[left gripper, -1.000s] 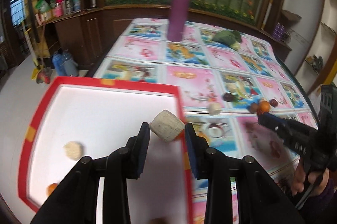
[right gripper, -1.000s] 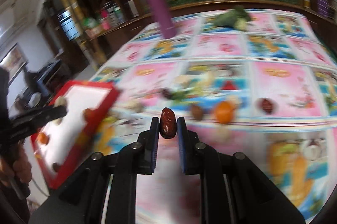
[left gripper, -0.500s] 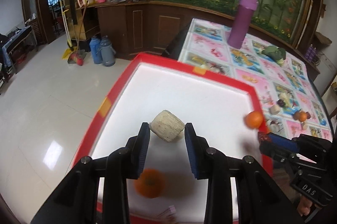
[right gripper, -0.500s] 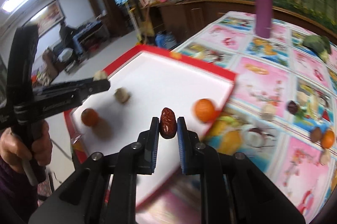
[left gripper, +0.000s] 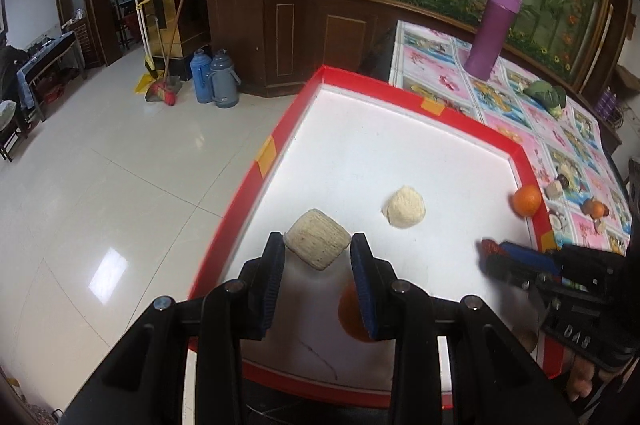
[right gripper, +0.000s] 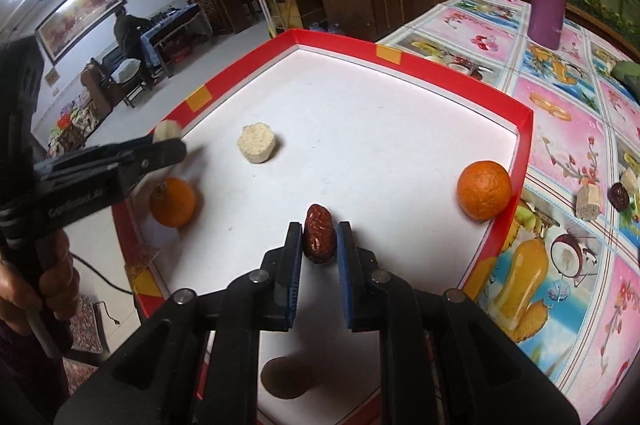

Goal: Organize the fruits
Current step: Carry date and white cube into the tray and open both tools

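One orange (left gripper: 354,319) half behind tongs (left gripper: 318,253)

Left claw (left gripper: 318,251) tilted steeply down over the tray's (left gripper: 416,107) left edge, pads clamped on a pale ridged chunk (left gripper: 317,243), chunk lifted clear of the tray floor. Right claw (right gripper: 319,241) also angled down, above the tray's near edge, jaws nearly together, pinching a dark red date (right gripper: 318,233) upright. Person's left hand (right gripper: 48,289) grips the left claw's handle; right-hand fingers (left gripper: 580,381) partly visible under the right claw's body.
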